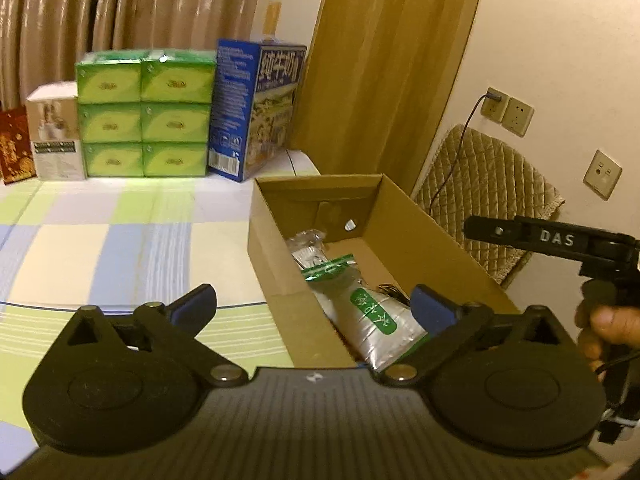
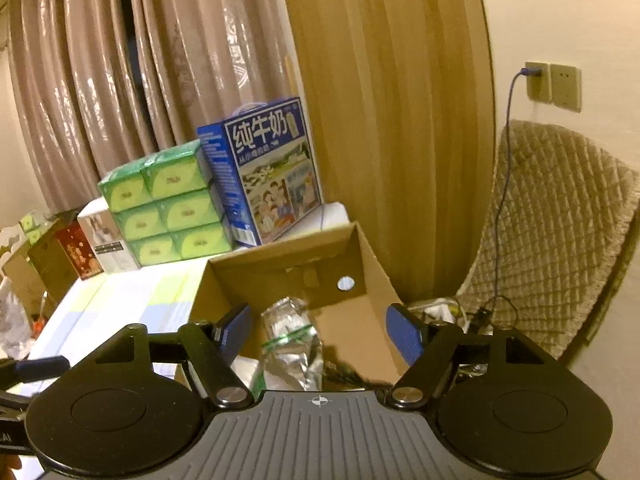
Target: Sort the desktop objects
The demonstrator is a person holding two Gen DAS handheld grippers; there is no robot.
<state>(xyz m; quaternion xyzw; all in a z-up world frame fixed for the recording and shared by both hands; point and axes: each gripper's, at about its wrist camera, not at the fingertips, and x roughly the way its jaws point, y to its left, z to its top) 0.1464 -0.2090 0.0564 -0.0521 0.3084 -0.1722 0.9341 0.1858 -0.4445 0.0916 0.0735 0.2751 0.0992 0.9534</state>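
Both the left gripper (image 1: 310, 306) and right gripper (image 2: 318, 330) hang released above the cardboard box (image 1: 276, 264) holding silver packets (image 1: 372, 320); only the left view shows the hand (image 1: 604, 330) gripping a handle

The near end of the silver pouch (image 1: 370, 320) in the cardboard box (image 1: 276, 264) lies hidden behind the left tongs' body; a dark item beside it is too small to tell. In the right wrist view the pouch is blurred, and a dark tangle on the box floor cannot be made out.
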